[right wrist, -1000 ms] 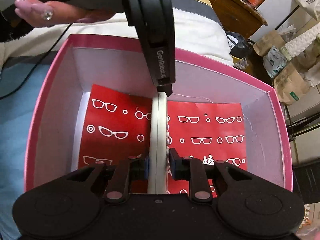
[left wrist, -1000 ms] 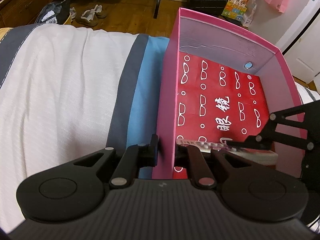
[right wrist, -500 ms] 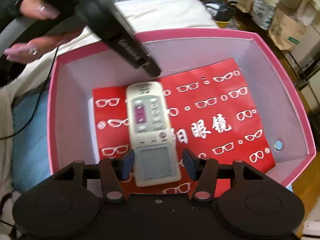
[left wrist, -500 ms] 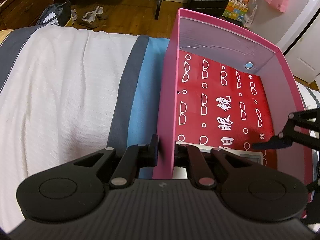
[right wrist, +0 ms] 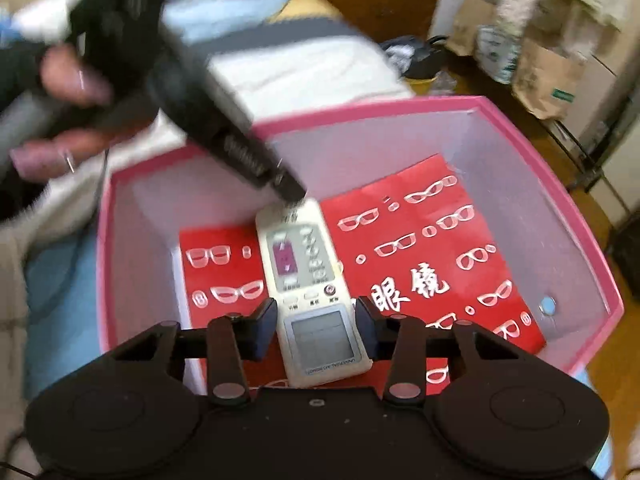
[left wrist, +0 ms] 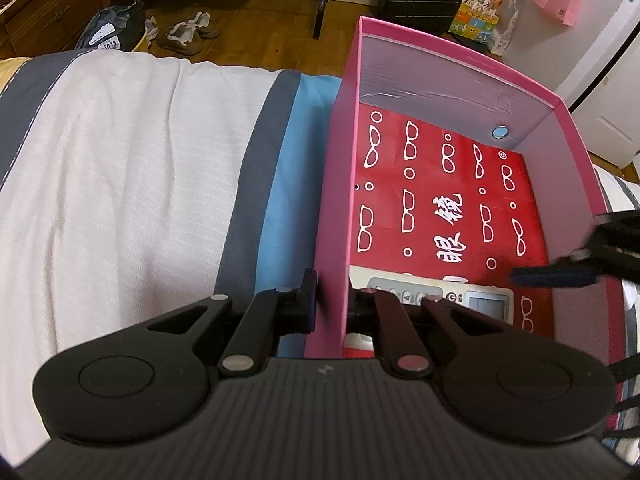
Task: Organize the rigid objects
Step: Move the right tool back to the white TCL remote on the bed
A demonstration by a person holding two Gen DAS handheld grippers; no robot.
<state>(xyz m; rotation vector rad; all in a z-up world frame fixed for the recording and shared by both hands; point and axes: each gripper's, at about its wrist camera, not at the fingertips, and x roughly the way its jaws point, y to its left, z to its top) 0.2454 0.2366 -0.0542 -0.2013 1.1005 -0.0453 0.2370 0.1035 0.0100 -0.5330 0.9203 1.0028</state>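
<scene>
Your right gripper (right wrist: 316, 322) now spread wide; a second ago it pinched remote control (right wrist: 316, 292) on edge, now remote lies face-up on red liner inside pink box (right wrist: 560, 184). Your left gripper (left wrist: 332, 300) clamps box wall. Right view motion-blurred; remote half hidden in left view.

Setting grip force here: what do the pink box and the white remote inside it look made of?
The pink open-top box looks like matte cardboard: thin, flat walls with a taped inner seam. The white remote control looks like hard, smooth plastic with a grey display window, probably rigid.
</scene>
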